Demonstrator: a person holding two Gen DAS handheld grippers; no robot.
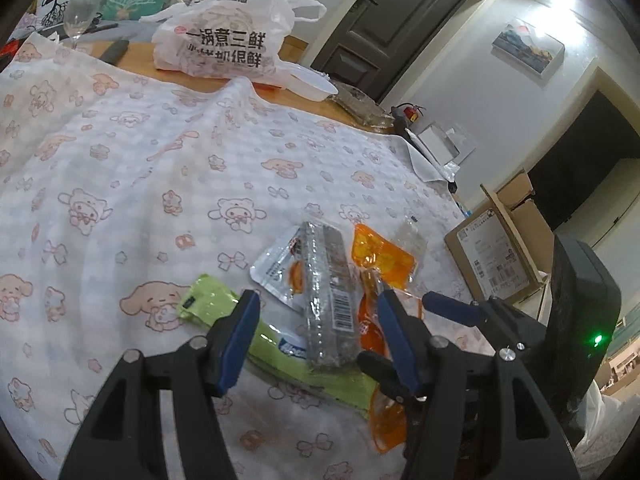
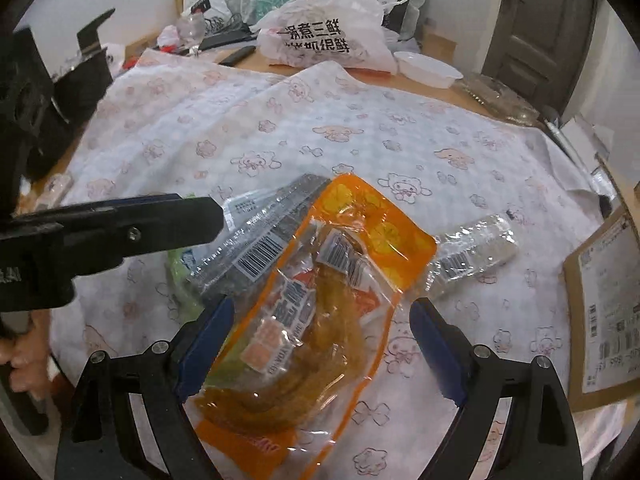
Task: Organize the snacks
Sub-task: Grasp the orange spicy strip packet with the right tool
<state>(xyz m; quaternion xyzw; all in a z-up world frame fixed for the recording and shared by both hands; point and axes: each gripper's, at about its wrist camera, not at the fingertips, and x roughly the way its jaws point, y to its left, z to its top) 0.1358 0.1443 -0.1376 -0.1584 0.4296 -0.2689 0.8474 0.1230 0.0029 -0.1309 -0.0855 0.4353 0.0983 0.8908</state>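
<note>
**Operator:** Nearest my right camera is the right gripper (image 2: 322,320), and lying between its blue pads (image 2: 208,340) is the orange snack pouch (image 2: 320,308). The pads aren't pressing on it; the jaws stand wide on either side.

**Partner:** And the left?

**Operator:** My left gripper (image 1: 316,320) is part open, over the grey barcode snack bar (image 1: 330,296). I see gaps between its pads and the bar, so nothing is gripped.

**Partner:** Run me through the scene, big to small.

**Operator:** The cartoon-print tablecloth (image 1: 140,160) covers most of the table. At the far edge sits a white printed plastic bag (image 1: 224,40), with a white plastic bowl (image 1: 312,84) just beside it. A cardboard box (image 2: 604,304) stands off the table's right side. The snacks are piled in the near centre: a green wrapper (image 1: 208,304) lowest, the grey bar across it, the orange pouch alongside, and a clear-wrapped bar (image 2: 476,248) beside the pile.
</note>
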